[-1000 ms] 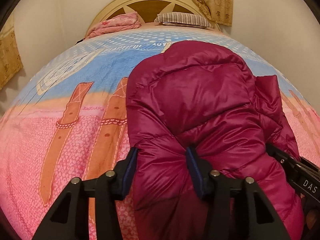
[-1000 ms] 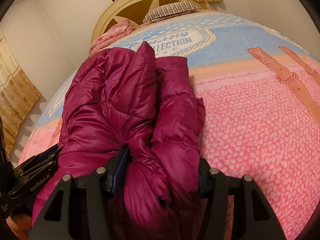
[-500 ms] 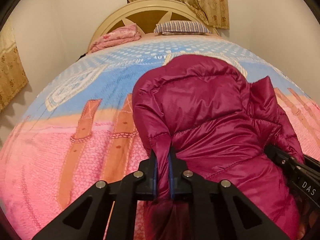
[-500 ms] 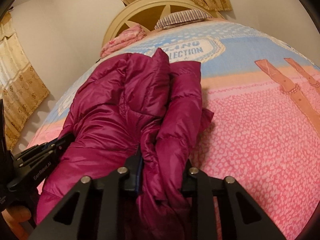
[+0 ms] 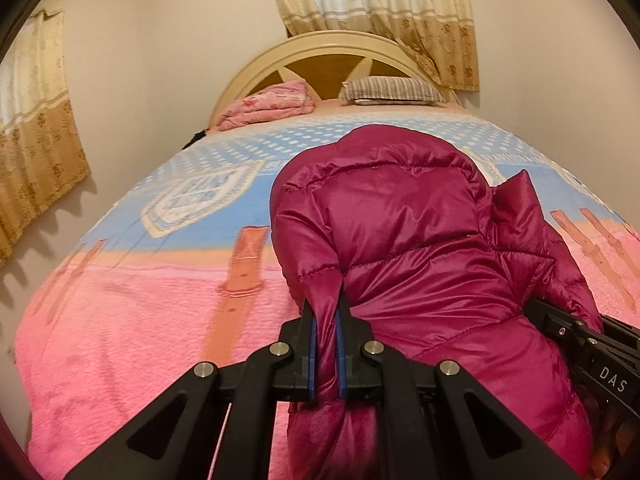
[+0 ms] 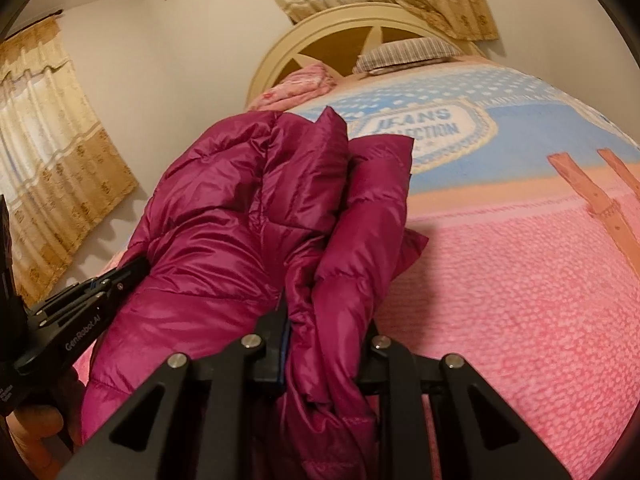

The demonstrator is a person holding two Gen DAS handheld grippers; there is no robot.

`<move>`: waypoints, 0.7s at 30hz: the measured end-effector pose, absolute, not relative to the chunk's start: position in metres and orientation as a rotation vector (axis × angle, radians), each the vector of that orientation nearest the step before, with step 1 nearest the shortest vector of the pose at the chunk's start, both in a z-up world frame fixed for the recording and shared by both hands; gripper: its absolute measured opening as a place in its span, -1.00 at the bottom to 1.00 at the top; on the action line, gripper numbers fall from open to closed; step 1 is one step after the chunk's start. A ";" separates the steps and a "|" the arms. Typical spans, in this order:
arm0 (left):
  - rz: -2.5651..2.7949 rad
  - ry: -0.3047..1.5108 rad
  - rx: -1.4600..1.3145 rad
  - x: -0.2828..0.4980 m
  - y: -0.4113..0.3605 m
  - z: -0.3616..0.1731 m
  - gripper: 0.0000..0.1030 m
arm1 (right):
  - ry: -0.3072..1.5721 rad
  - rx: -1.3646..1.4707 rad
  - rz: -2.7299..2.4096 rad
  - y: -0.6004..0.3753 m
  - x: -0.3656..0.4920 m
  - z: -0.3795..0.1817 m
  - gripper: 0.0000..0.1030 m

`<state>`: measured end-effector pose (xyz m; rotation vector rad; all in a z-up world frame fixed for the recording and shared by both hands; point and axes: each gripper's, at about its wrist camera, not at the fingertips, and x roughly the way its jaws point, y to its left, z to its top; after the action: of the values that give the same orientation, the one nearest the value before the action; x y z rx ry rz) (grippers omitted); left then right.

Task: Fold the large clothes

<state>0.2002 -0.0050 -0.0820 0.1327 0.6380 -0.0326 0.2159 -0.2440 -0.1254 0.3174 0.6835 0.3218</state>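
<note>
Honestly, with my left gripper (image 5: pixel 326 322) clenched on the magenta puffer jacket (image 5: pixel 404 248) at 6 o'clock and my right gripper (image 6: pixel 326 320) closing on its bunched edge, slick fabric may slip off the bedspread (image 5: pixel 120 320)

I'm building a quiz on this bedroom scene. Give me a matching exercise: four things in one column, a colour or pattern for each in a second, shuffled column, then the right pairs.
Things:
1. puffer jacket
2. pillow
3. headboard
4. folded blanket

Colour or pattern:
A. cream frame with brown panels
B. shiny magenta, quilted
C. pink with a floral print
D. grey and white stripes

Pairs: 1-B, 2-D, 3-A, 4-C
</note>
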 end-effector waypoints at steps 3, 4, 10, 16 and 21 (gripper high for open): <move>-0.002 0.630 0.131 0.190 0.014 -0.076 -0.87 | 0.681 0.305 0.362 -0.226 0.216 -0.121 -0.56; 0.010 0.630 0.129 0.188 0.020 -0.075 -0.87 | 0.679 0.298 0.373 -0.220 0.217 -0.120 -0.56; 0.088 0.626 0.124 0.180 0.057 -0.073 -0.87 | 0.681 0.258 0.442 -0.185 0.223 -0.117 -0.56; 0.150 0.630 0.092 0.173 0.094 -0.073 -0.87 | 0.683 0.219 0.497 -0.154 0.229 -0.115 -0.56; 0.193 0.633 0.069 0.164 0.122 -0.074 -0.87 | 0.689 0.190 0.543 -0.130 0.229 -0.115 -0.56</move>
<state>0.1638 0.1219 -0.0742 0.0690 0.6325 0.1927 0.2287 -0.1300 -0.1155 0.1897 0.6887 0.5433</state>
